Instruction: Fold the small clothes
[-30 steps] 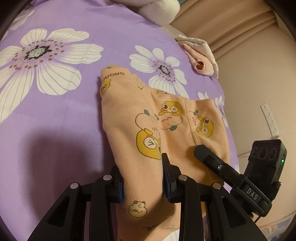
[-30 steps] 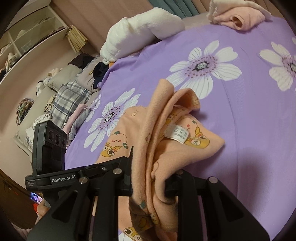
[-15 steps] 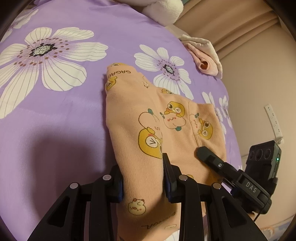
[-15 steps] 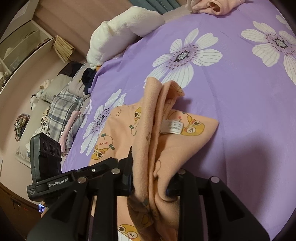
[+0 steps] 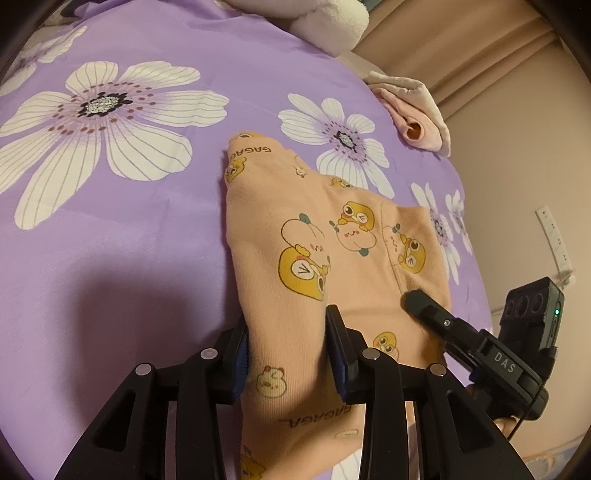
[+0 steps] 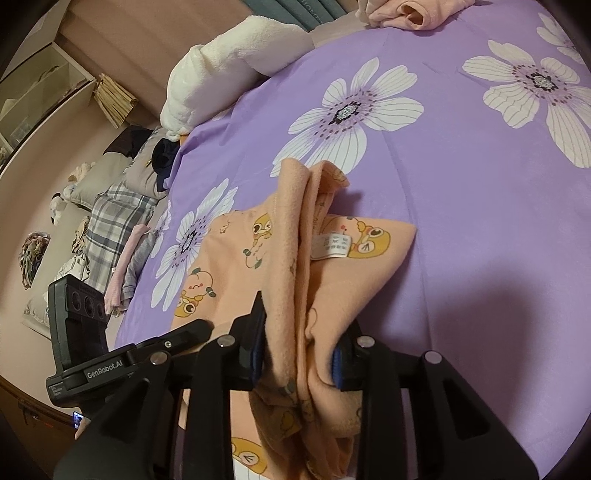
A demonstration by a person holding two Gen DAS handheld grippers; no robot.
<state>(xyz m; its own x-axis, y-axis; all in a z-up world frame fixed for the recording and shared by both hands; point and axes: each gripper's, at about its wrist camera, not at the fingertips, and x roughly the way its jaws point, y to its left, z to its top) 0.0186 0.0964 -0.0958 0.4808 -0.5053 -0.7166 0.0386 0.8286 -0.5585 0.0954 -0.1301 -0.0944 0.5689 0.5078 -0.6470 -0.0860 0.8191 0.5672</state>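
Observation:
A small peach garment (image 5: 325, 236) printed with yellow cartoon animals lies on the purple flowered bedspread (image 5: 110, 229). My left gripper (image 5: 286, 336) is shut on its near edge, cloth bunched between the jaws. My right gripper (image 6: 299, 332) is shut on another part of the same garment (image 6: 295, 258), lifting a folded ridge of fabric with a white care label (image 6: 334, 245) showing. The right gripper also shows in the left wrist view (image 5: 424, 301), resting on the garment's right side. The left gripper shows in the right wrist view (image 6: 199, 326), to the left.
A pink and cream garment (image 5: 413, 114) lies at the far edge of the bed, also in the right wrist view (image 6: 410, 11). A white fluffy pillow (image 6: 236, 62) lies at the bed's edge. Plaid clothes (image 6: 110, 221) lie beyond the bed. A wall (image 5: 517, 155) stands to the right.
Both grippers have moved a little, still holding the garment. The garment lies flatter and further along the bedspread in the left wrist view. The lifted fold has lowered slightly.

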